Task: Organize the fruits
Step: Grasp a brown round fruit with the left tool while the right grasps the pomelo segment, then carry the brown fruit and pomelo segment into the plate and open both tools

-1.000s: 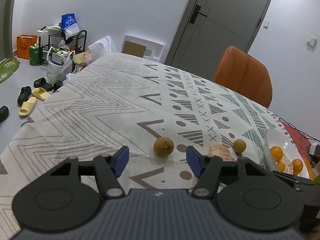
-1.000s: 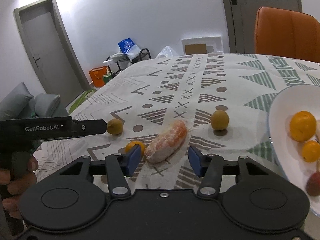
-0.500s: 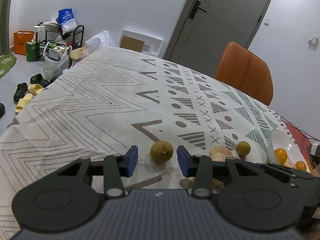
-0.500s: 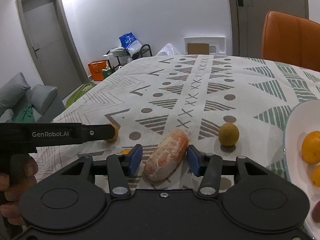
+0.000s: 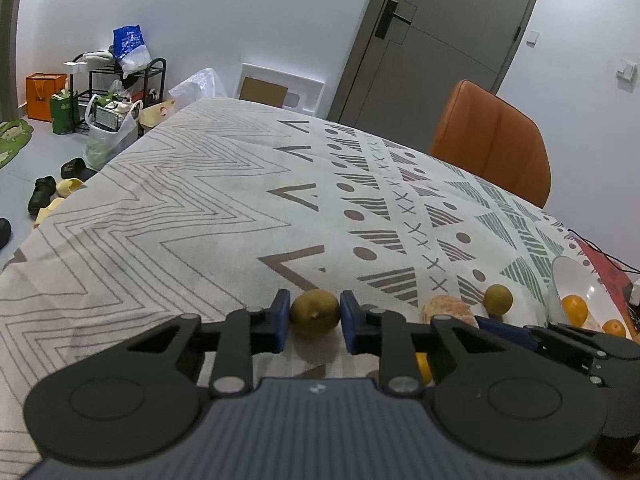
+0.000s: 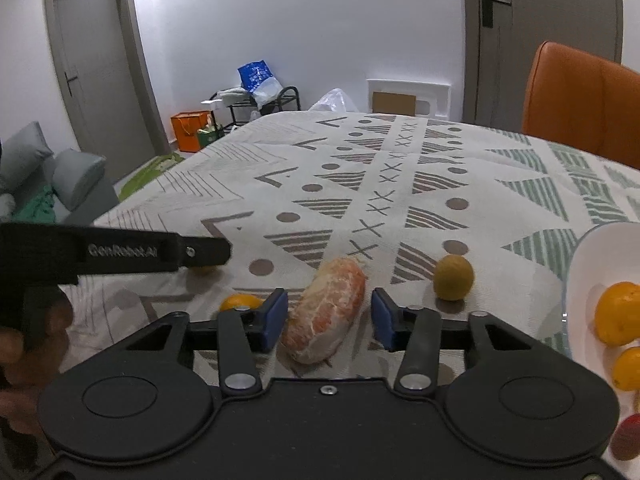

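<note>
Your left tool (image 5: 315,320) has clamped the brown fruit (image 5: 315,317) between its pads; your right tool (image 6: 329,320) stands wide around the peeled citrus (image 6: 325,322), not gripping.

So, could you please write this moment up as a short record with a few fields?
surface: table under a patterned cloth
left gripper: pads touching both sides of a brown round fruit resting on the cloth
right gripper: open, fingers either side of the peeled citrus, gaps visible
loose fruit: second brown fruit; small orange beside the right gripper
white bowl: holds oranges, at the right edge
background: orange chair
</note>
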Motion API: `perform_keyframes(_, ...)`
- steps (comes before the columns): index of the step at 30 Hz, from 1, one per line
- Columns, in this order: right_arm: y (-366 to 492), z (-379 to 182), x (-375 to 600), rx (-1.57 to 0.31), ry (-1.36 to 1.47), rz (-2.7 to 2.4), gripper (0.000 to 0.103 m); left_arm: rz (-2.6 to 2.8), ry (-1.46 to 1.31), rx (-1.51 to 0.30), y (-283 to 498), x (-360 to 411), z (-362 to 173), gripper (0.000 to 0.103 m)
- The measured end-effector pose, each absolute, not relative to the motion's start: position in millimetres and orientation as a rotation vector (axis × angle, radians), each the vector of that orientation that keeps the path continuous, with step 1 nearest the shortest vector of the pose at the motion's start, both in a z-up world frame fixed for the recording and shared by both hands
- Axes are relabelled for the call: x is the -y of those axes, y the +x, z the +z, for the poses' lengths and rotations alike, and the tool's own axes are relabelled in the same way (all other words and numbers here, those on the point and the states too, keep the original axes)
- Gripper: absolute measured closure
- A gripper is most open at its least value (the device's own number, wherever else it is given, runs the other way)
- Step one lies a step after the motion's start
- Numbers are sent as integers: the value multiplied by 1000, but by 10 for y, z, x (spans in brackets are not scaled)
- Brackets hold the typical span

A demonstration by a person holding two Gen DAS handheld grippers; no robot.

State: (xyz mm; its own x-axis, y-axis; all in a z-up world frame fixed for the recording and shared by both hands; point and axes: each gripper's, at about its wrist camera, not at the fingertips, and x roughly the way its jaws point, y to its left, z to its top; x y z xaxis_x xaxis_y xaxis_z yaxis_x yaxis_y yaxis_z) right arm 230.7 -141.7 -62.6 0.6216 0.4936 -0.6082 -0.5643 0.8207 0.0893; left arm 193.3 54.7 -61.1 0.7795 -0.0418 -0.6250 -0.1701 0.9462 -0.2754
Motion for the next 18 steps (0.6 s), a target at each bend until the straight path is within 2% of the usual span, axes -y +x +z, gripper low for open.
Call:
perform_keyframes(4,2299,-623,1502,-667,-100,589,62,70,-329,-677,1888,-543,-580,78)
perform_keyframes(8,2271,-612,1518,-663,-114,568,73,67,-327,-669,1828,-523,-537,78)
perform_keyframes(18,2111,-508,1709,-631,-79,550,75,47,-312,-640,1695,-418,-410,78)
